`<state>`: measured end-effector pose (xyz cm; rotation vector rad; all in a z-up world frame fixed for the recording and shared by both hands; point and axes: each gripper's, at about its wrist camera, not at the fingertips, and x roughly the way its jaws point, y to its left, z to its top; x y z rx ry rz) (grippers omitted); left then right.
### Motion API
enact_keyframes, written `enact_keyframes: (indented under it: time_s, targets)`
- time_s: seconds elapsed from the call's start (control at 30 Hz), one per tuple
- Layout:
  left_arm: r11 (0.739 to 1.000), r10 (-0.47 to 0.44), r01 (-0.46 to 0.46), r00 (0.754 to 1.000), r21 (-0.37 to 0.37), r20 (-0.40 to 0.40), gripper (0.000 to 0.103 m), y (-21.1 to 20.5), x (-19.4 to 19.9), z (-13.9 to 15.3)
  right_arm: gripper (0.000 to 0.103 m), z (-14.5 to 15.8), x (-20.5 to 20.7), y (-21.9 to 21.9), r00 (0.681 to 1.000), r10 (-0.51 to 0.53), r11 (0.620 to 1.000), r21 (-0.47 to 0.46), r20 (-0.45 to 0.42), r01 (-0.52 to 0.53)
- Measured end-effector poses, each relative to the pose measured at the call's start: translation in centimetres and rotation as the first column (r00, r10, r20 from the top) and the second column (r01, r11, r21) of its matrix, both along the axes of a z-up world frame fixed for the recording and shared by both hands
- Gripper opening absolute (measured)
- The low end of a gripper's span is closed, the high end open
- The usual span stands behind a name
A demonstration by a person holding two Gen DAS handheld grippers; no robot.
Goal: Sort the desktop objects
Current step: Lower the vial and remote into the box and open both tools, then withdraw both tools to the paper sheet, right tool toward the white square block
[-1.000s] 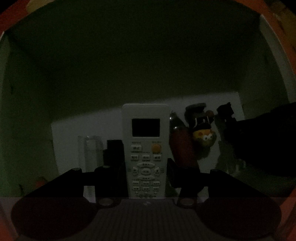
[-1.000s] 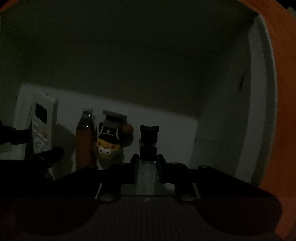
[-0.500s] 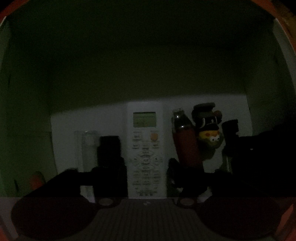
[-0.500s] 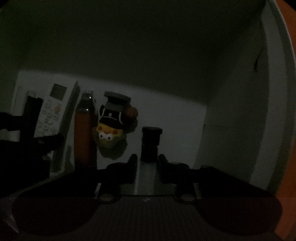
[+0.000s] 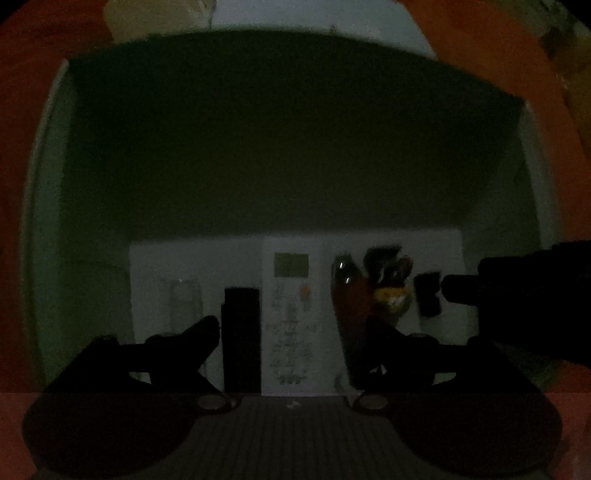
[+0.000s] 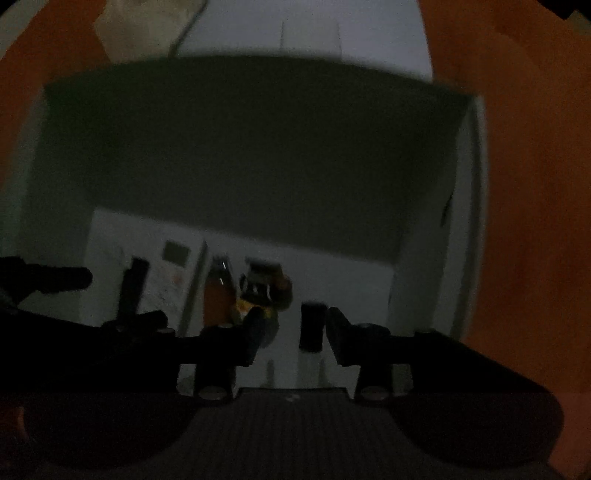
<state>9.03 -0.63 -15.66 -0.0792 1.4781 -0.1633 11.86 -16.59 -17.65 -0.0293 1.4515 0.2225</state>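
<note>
Both grippers point down into a dim white box (image 5: pixel 48 229). On its floor lie a white remote control (image 5: pixel 291 314), a black block (image 5: pixel 240 332), a clear glass (image 5: pixel 183 306), an orange bottle (image 5: pixel 349 295), a yellow toy with a black hat (image 5: pixel 391 291) and a small black-capped bottle (image 5: pixel 428 295). My left gripper (image 5: pixel 293 332) hangs above the remote, jaws opening, pads clear of it. My right gripper (image 6: pixel 297 325) is above the black-capped bottle (image 6: pixel 312 325), jaws opening, not pressing it. The remote (image 6: pixel 173 273) and orange bottle (image 6: pixel 218 295) lie to its left.
An orange tabletop (image 6: pixel 535 184) surrounds the box. The box's tall walls (image 6: pixel 469 221) close in on all sides. A pale crumpled thing (image 6: pixel 140 26) and a white sheet lie beyond the far rim. The other gripper intrudes from the side in each view.
Both grippers have risen, so the box rim and orange tabletop now show. Both pairs of jaws have widened, letting go of the remote and the black-capped bottle, which stay on the box floor.
</note>
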Motion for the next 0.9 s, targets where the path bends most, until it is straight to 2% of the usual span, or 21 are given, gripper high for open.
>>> enact_keyframes:
  time_s: [0.1, 0.2, 0.33, 0.47, 0.63, 0.9]
  targets:
    - [0.999, 0.032, -0.031, 0.999, -0.021, 0.044, 0.094, 0.1, 2.0, 0.7, 0.049, 2.3, 1.4, 0.0, 0.999, -0.021, 0.999, 0.030, 0.045, 0.020]
    - [0.997, 0.070, -0.067, 0.993, -0.044, 0.095, 0.094, 0.9, 3.3, 2.9, 0.055, 4.0, 2.1, -0.1, 0.995, -0.045, 0.998, 0.059, 0.091, 0.039]
    - [0.991, 0.116, -0.106, 0.982, -0.079, 0.146, 0.094, 2.0, 5.0, 5.4, 0.055, 7.8, 3.4, -0.9, 0.988, -0.060, 0.995, 0.090, 0.140, 0.048]
    - [0.988, 0.146, -0.131, 0.970, -0.087, 0.195, 0.094, 2.5, 6.8, 7.3, 0.056, 9.8, 4.9, -1.4, 0.982, -0.081, 0.993, 0.097, 0.169, 0.065]
    - [0.982, 0.176, -0.155, 0.960, -0.112, 0.217, 0.094, 2.9, 8.7, 8.3, 0.056, 11.4, 6.8, -2.2, 0.975, -0.120, 0.989, 0.112, 0.187, 0.100]
    - [0.978, 0.188, -0.154, 0.947, -0.143, 0.259, 0.094, 3.4, 11.6, 9.6, 0.058, 15.1, 10.2, -3.0, 0.952, -0.135, 0.984, 0.148, 0.275, 0.097]
